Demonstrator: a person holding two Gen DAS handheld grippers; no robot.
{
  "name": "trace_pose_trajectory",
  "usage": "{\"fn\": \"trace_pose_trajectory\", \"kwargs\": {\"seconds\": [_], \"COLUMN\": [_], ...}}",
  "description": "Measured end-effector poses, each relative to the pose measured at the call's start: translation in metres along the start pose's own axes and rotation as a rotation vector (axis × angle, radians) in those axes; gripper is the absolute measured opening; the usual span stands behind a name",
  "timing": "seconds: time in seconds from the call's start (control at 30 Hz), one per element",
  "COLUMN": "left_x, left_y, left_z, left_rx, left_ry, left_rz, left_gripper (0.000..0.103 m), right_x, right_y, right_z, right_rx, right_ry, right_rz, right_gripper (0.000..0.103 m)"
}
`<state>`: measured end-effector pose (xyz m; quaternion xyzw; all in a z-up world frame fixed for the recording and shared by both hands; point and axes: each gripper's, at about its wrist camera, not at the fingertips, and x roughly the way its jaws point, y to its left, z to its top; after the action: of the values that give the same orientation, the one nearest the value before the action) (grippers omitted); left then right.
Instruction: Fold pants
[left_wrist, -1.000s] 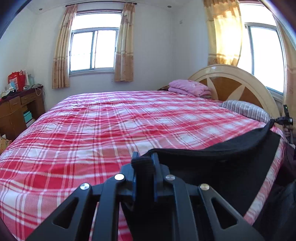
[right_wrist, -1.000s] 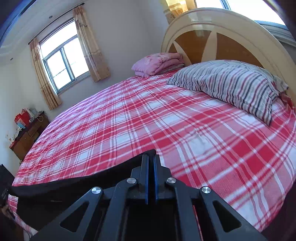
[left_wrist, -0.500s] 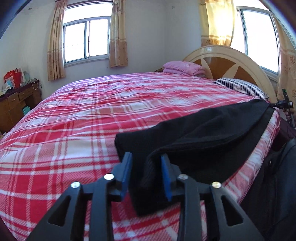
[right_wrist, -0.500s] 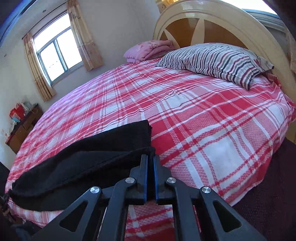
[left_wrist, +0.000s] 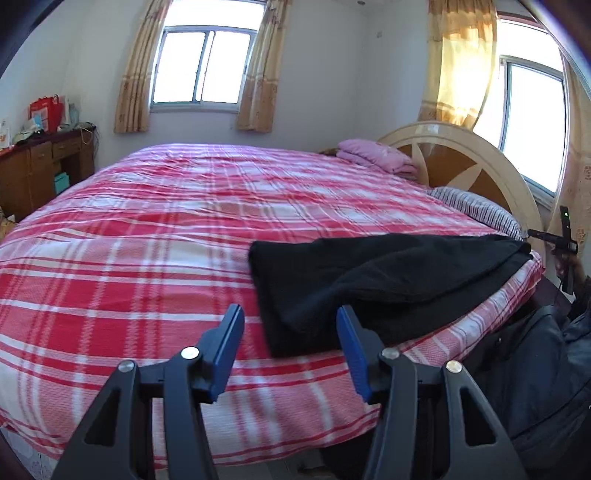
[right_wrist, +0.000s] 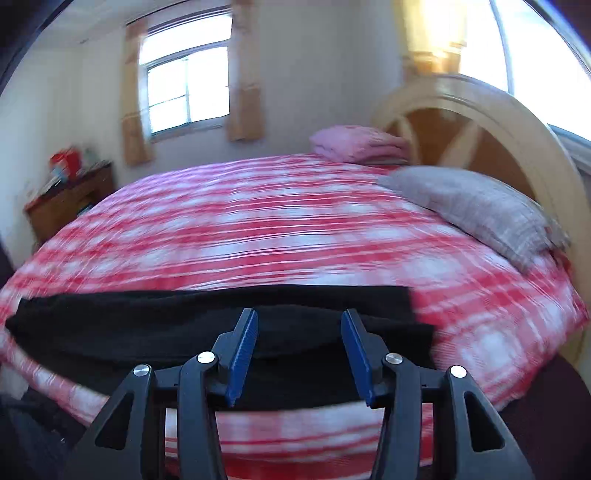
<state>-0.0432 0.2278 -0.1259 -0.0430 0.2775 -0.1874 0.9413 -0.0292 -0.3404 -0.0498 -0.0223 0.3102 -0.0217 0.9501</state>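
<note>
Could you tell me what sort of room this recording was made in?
Most likely a home bedroom: a large bed with a red-and-white plaid cover, a curved wooden headboard with a striped grey pillow before it, and curtained windows.

I can read no words or numbers anywhere, red bag (left_wrist: 46, 110) on the far bench (left_wrist: 40, 166) may have print on it, too small and fuzzy for me to make out
</note>
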Motion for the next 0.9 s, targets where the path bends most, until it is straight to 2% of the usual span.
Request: {"fn": "trace_pose_trajectory", "kwargs": {"seconds": [0.17,0.23,0.27,0.33,0.37,0.47,0.57,0.6,0.63,0.67,0.73,0.9], "left_x": [0.028,0.032,0.034,0.037,0.038,0.041,0.045,0.046,0.047,0.047,0.044,0.035], "left_y": [-0.019,-0.025,-0.027,-0.030,-0.030,-0.029,-0.032,-0.034,-0.035,-0.037,-0.038,-0.029], "left_z": [-0.005,-0.006,-0.005,-0.004,-0.003,-0.003,0.000,0.002,0.004,0.008,0.016,0.027], "left_rx": [0.038,0.062,0.082,0.106,0.114,0.126,0.149,0.158,0.170,0.188,0.209,0.223], "left_ry": [0.068,0.076,0.074,0.086,0.092,0.108,0.107,0.104,0.101,0.094,0.077,0.041], "left_rz": [0.017,0.050,0.069,0.106,0.114,0.128,0.146,0.160,0.169,0.178,0.182,0.188], "left_gripper": [0.055,0.048,0.046,0.033,0.030,0.023,0.014,0.011,0.009,0.009,0.009,0.009], "right_x": [0.041,0.060,0.066,0.075,0.080,0.091,0.102,0.102,0.103,0.100,0.089,0.058], "right_y": [0.121,0.168,0.185,0.213,0.227,0.247,0.257,0.256,0.256,0.255,0.255,0.252], "right_z": [-0.007,-0.017,-0.022,-0.033,-0.038,-0.042,-0.044,-0.043,-0.042,-0.040,-0.037,-0.033], "right_rx": [-0.267,-0.374,-0.431,-0.525,-0.571,-0.635,-0.676,-0.676,-0.668,-0.651,-0.659,-0.646], "right_ry": [0.087,0.133,0.144,0.161,0.168,0.176,0.180,0.183,0.193,0.195,0.176,0.159], "right_rz": [0.194,0.256,0.265,0.282,0.290,0.296,0.265,0.271,0.289,0.304,0.307,0.364], "right_gripper": [0.049,0.049,0.049,0.049,0.049,0.049,0.047,0.041,0.019,0.007,0.003,0.003]}}
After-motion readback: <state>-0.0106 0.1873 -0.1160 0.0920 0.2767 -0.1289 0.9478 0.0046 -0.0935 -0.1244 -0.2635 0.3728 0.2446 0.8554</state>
